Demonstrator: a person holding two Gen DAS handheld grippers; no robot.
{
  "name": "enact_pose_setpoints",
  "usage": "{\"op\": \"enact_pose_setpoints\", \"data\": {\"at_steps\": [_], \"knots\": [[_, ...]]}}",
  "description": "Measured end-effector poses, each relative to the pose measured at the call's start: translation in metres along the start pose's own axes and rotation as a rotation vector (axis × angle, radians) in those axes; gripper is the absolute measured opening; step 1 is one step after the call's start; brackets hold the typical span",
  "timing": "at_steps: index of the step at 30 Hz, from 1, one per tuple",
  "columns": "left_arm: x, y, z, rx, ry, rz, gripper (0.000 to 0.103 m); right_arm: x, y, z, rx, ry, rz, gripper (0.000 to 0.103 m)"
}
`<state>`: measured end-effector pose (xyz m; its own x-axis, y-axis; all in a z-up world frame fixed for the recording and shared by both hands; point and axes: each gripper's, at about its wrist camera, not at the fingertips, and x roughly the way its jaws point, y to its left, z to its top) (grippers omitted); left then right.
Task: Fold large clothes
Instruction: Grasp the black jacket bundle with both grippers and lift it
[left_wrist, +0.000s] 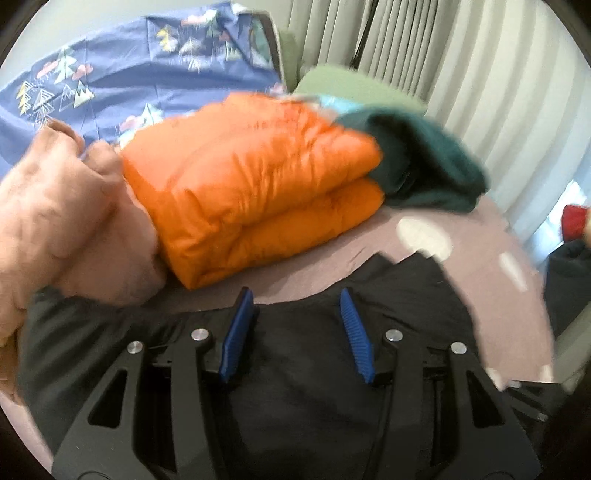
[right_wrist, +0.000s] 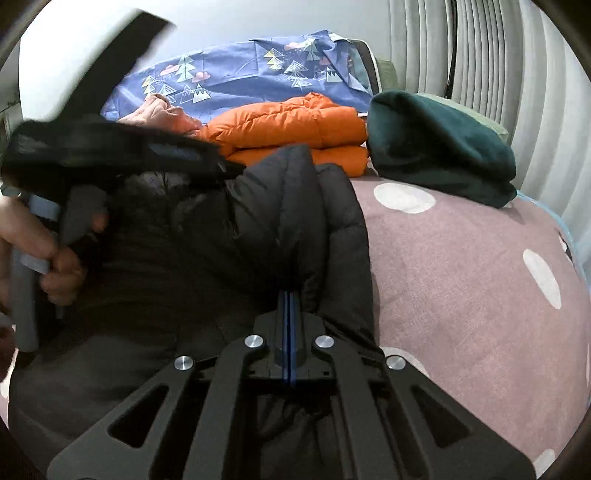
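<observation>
Black puffer jacket (right_wrist: 229, 229) lies on the pink dotted bedsheet (right_wrist: 461, 258), long axis running away from the cameras toward the folded orange jacket (right_wrist: 295, 122). Right gripper (right_wrist: 288, 295) is clamped on a raised quilted fold. Left gripper (left_wrist: 295, 295) hangs over the jacket, jaws apart, gripping nothing.

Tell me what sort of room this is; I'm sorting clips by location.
Most likely a bedroom. The clothes lie on a bed with a pink polka-dot sheet, a blue tree-print duvet is bunched at the far side, and pale curtains hang alongside.
</observation>
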<state>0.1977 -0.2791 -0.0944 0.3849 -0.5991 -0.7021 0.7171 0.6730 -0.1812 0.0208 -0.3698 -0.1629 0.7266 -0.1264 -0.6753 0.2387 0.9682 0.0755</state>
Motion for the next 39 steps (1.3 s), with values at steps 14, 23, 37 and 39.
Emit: {"op": "enact_pose_setpoints", "data": {"at_steps": [14, 23, 37, 39], "knots": [[-0.029, 0.085, -0.056, -0.042, -0.011, 0.118, 0.026, -0.002, 0.001, -0.002, -0.004, 0.002, 0.002, 0.0], [-0.012, 0.084, -0.063, -0.016, -0.006, 0.122, 0.026, 0.002, -0.003, 0.0, 0.019, 0.018, 0.02, 0.0], [-0.076, 0.068, -0.089, 0.004, -0.072, 0.107, 0.05, 0.002, -0.005, -0.002, 0.027, 0.011, 0.043, 0.0], [-0.055, 0.07, -0.102, 0.014, -0.059, 0.114, 0.051, 0.003, -0.005, -0.001, 0.031, 0.014, 0.043, 0.0]]}}
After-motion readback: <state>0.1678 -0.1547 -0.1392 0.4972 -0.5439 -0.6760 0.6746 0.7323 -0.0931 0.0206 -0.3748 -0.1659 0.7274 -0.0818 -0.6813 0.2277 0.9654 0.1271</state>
